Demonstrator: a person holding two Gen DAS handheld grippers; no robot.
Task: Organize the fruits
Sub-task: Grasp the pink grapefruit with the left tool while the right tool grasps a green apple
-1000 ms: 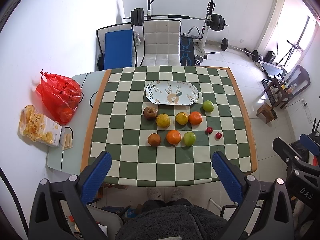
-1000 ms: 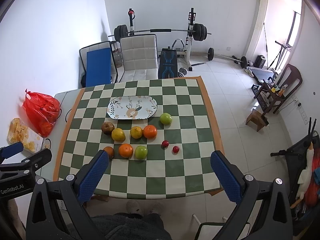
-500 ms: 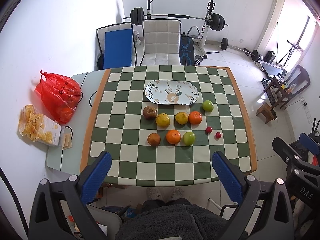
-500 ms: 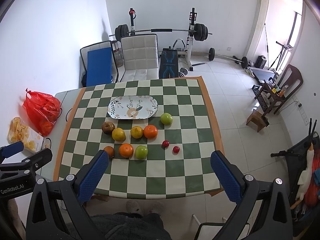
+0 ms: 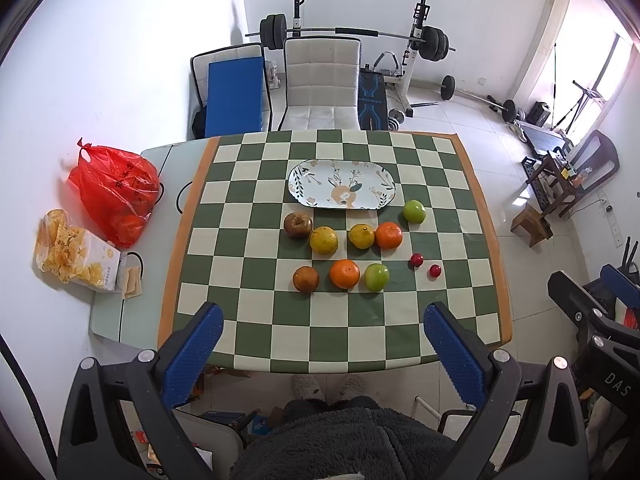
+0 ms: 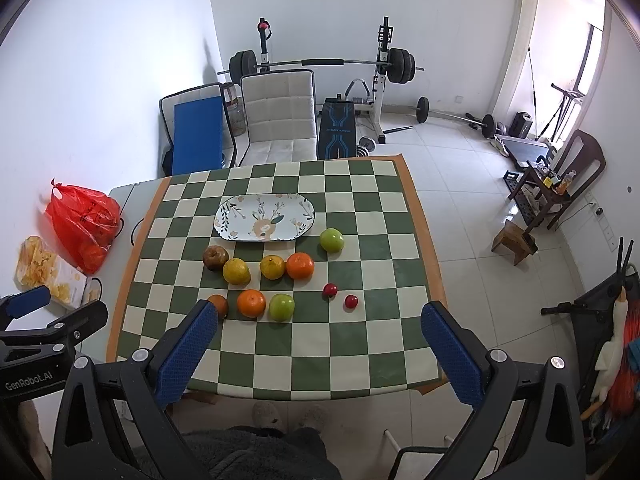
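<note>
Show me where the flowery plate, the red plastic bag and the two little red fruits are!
flowery plate (image 5: 304, 176), left wrist view, bare left end of its surface.
red plastic bag (image 5: 116, 192), left wrist view, middle of the bag.
two little red fruits (image 6: 330, 290), right wrist view, on the left one of the pair.

The near half of the checked table (image 5: 328, 332) lies bare, open to either gripper. Farther in, two rows of fruit (image 5: 344, 256) stand close together before the plate (image 5: 342, 189), with clear cloth on both flanks.

Both views high above table (image 5: 486, 216)
</note>
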